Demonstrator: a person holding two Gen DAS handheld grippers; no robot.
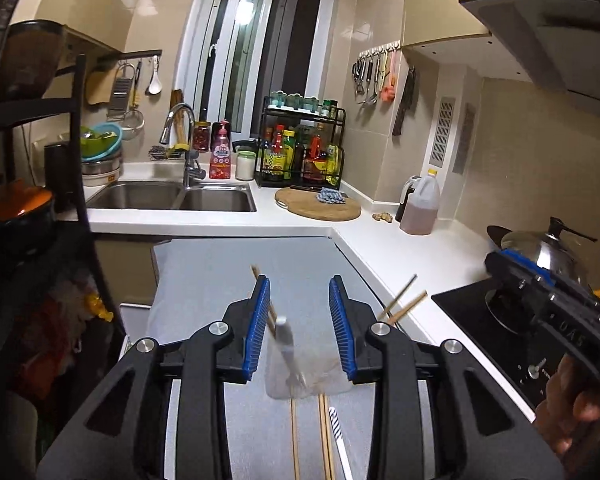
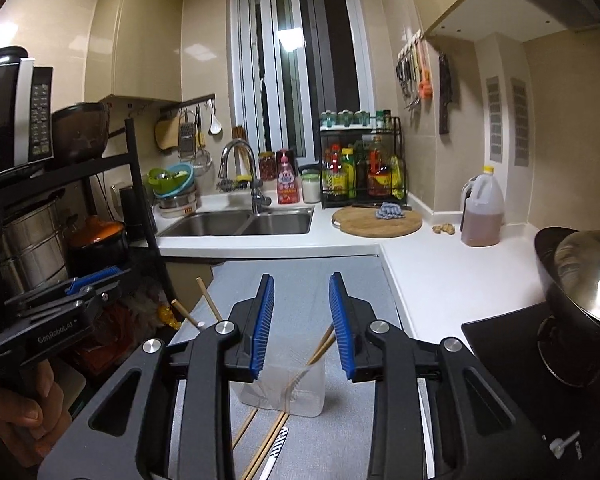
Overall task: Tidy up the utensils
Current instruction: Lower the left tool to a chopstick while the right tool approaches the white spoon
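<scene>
Left wrist view: a clear plastic holder [image 1: 306, 372] stands on the grey textured mat [image 1: 220, 276], with wooden chopsticks [image 1: 268, 308] leaning out of it. At least three more chopsticks [image 2: 266, 446] and one white-handled utensil [image 2: 276, 446] lie flat nearby. Both the left gripper [image 1: 300, 328] and right gripper [image 2: 302, 328] stand parted, gripping nothing, blue ribbed pads [image 2: 262, 328] apart. White countertop [image 2: 440, 264] and a steel double sink [image 2: 240, 222] lie beyond.
</scene>
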